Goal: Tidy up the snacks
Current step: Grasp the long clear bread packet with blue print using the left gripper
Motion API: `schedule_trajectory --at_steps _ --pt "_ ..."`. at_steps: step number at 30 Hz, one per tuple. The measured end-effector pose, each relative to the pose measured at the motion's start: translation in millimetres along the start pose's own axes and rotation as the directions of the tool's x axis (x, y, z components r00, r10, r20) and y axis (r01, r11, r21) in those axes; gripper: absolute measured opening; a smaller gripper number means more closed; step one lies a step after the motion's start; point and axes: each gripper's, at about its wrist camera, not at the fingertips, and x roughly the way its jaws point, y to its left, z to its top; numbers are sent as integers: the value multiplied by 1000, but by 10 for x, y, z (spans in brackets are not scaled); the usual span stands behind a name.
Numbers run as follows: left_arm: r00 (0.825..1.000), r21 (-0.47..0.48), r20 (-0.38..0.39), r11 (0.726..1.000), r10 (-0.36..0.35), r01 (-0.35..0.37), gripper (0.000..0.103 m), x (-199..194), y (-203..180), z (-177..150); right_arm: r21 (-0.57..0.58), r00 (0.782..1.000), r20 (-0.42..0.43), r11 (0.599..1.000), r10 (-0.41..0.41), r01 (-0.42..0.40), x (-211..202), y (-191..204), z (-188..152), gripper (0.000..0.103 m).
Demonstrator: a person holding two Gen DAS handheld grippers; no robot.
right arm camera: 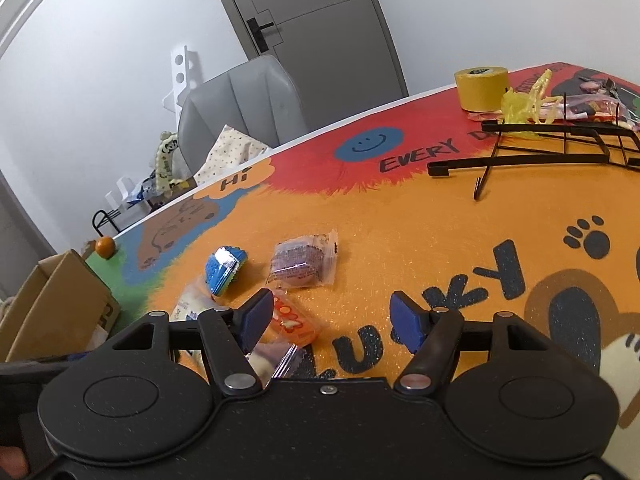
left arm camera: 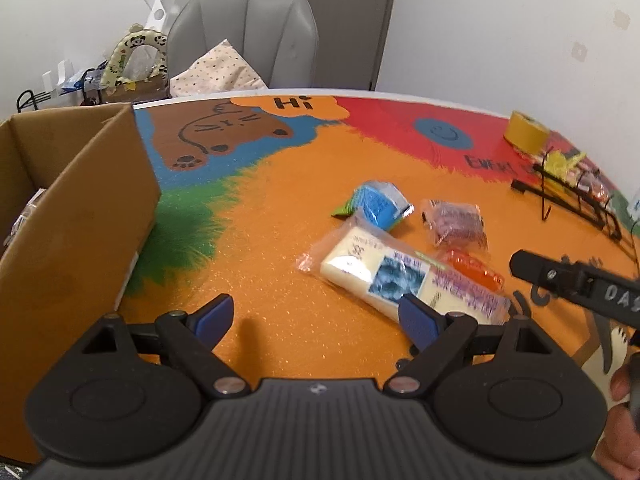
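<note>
Several wrapped snacks lie on the colourful table mat: a long white bar pack point(left arm camera: 404, 276), a blue pack point(left arm camera: 378, 204), a purple cake pack point(left arm camera: 458, 224) and an orange pack point(left arm camera: 474, 270). My left gripper point(left arm camera: 316, 320) is open and empty, just short of the white bar. My right gripper point(right arm camera: 334, 320) is open and empty above the mat; its left finger is over the orange pack point(right arm camera: 294, 320). The blue pack point(right arm camera: 224, 266) and the purple pack point(right arm camera: 302, 264) lie beyond it. The right gripper's body also shows in the left wrist view point(left arm camera: 576, 280).
An open cardboard box point(left arm camera: 68, 216) stands at the left. A black wire rack point(right arm camera: 560, 148) with more snack packs and a yellow tape roll point(right arm camera: 482, 88) sit at the far right. A small orange point(right arm camera: 105, 247) lies near the box. A grey chair point(left arm camera: 248, 40) stands behind the table.
</note>
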Motion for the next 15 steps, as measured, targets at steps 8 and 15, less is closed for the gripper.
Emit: schedule_trajectory --at_steps 8,15 --pt "999 -19 33 1000 -20 20 89 -9 -48 84 -58 999 -33 997 -43 41 67 35 -77 58" --pt "999 -37 43 999 -26 27 89 18 -95 118 -137 998 -48 990 -28 21 20 134 -126 69"
